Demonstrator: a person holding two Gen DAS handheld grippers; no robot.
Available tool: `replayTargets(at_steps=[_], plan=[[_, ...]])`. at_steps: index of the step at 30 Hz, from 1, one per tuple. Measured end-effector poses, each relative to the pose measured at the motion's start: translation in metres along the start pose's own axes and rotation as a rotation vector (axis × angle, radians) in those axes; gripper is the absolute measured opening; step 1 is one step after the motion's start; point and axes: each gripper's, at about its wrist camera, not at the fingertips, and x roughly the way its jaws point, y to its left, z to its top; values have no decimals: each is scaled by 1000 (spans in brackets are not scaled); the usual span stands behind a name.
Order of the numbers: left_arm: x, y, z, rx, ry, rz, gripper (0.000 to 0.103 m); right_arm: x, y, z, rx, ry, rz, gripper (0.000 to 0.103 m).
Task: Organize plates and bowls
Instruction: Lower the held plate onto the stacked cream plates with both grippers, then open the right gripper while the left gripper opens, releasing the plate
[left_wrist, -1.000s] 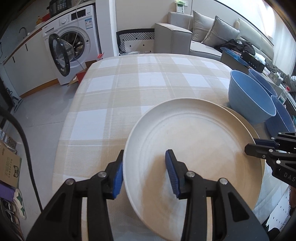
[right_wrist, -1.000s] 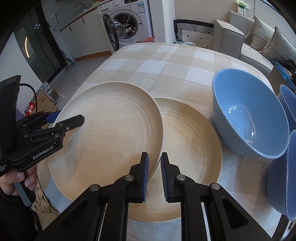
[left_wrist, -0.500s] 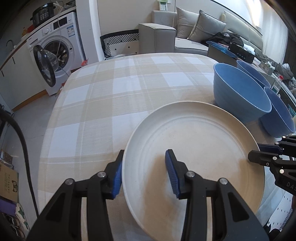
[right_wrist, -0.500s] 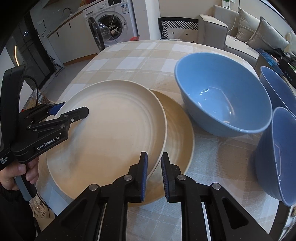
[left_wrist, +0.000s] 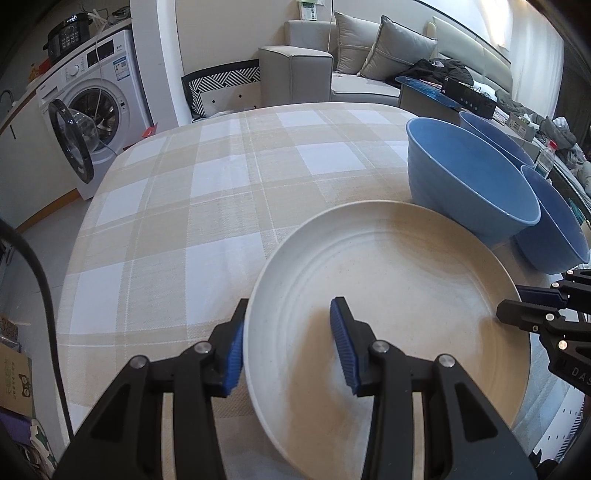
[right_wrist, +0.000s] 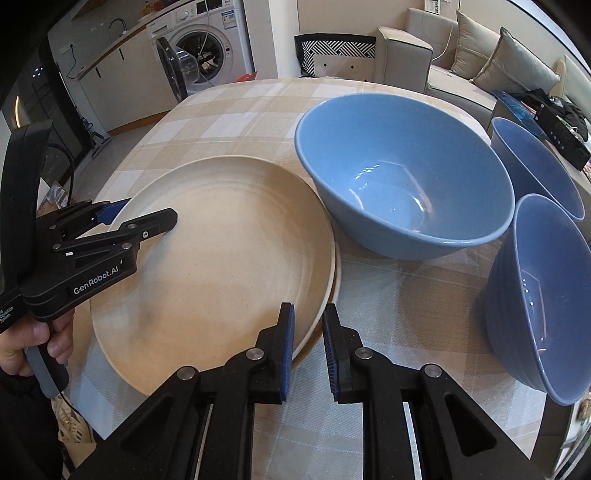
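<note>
A cream plate (left_wrist: 399, 306) (right_wrist: 221, 273) lies almost squarely on a second cream plate, whose rim (right_wrist: 335, 273) shows at its right edge. My left gripper (left_wrist: 286, 347) (right_wrist: 142, 221) straddles the top plate's left rim, jaws apart, one finger on the plate and one outside. My right gripper (right_wrist: 308, 350) (left_wrist: 532, 306) straddles the near right rim with a narrow gap between the pads. Three blue bowls stand to the right: a large one (right_wrist: 402, 177) (left_wrist: 469, 184) and two smaller ones (right_wrist: 535, 166) (right_wrist: 539, 295).
The table wears a beige and white checked cloth (left_wrist: 229, 199). A washing machine (left_wrist: 96, 110) with its door open stands beyond the far left corner, a sofa (left_wrist: 369, 70) behind. The table's near edge is just below the plates.
The top plate has slid right and now covers the lower plate almost fully. Both grippers moved with it toward the bowls. The right jaws have opened slightly.
</note>
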Motion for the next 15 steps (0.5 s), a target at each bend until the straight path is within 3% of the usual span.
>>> replayTargets(at_steps=[12,15], plan=[[5,-3,-3,27,-3,18,43,3,1,0,-14,-6,-11,18],[6,-6,-4,43,-3,16,52,3,-1,-1,-9,-16,10,22]])
